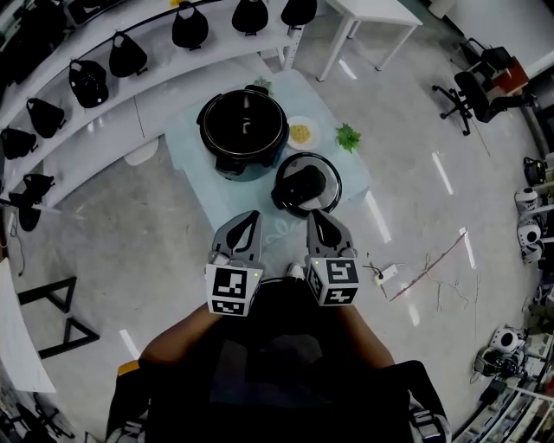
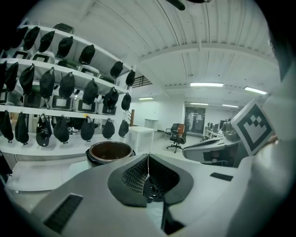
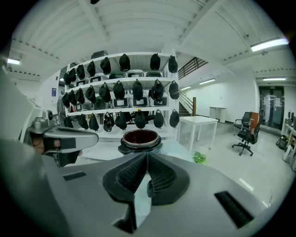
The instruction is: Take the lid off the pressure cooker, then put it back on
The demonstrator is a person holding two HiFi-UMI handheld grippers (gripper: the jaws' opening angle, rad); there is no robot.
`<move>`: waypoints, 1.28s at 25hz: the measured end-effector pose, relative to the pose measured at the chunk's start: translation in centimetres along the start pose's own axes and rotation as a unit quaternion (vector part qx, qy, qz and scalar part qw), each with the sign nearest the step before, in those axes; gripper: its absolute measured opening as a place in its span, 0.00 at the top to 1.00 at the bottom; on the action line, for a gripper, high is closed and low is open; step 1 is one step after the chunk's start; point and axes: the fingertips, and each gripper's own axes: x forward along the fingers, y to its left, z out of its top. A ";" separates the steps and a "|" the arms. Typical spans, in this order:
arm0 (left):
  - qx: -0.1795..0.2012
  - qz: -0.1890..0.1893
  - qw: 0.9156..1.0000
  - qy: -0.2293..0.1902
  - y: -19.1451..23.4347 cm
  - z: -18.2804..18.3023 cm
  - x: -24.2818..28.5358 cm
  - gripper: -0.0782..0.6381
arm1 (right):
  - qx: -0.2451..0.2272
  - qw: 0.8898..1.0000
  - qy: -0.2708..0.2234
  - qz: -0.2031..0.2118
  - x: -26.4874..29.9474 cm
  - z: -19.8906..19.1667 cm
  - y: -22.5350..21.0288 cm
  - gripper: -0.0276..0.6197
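Note:
The pressure cooker (image 1: 244, 130) stands open on a small pale table (image 1: 186, 130), its dark pot bare. Its black lid (image 1: 307, 183) lies on the table just to the right of the pot, near the front edge. My left gripper (image 1: 250, 218) and right gripper (image 1: 317, 218) hover side by side in front of the table, short of the lid, and touch nothing. In the left gripper view the jaws (image 2: 148, 157) meet with nothing between them, and the cooker (image 2: 110, 152) sits ahead. The right gripper (image 3: 146, 155) is likewise shut and empty, and faces the cooker (image 3: 140, 139).
A small plate of yellow food (image 1: 301, 133) and a green sprig (image 1: 348, 137) lie behind the lid. Curved shelves of black bags (image 1: 130, 56) stand to the left, a white table (image 1: 372, 22) beyond. Cables (image 1: 415, 272) trail on the floor at right, near an office chair (image 1: 472, 95).

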 end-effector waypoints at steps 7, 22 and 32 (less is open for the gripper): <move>0.002 -0.001 1.000 -0.007 -2.6 0.4 -0.2 0.87 | -0.009 0.999 -0.019 0.029 -2.3 1.3 0.0 0.92; 0.009 0.017 1.000 -0.001 -6.4 0.0 1.2 0.88 | -0.012 0.998 -0.017 0.055 -3.6 -0.1 -2.9 0.92; 0.015 0.028 1.000 0.002 -8.9 0.3 2.0 0.88 | -0.015 0.997 -0.018 0.075 -4.2 -0.6 -4.9 0.92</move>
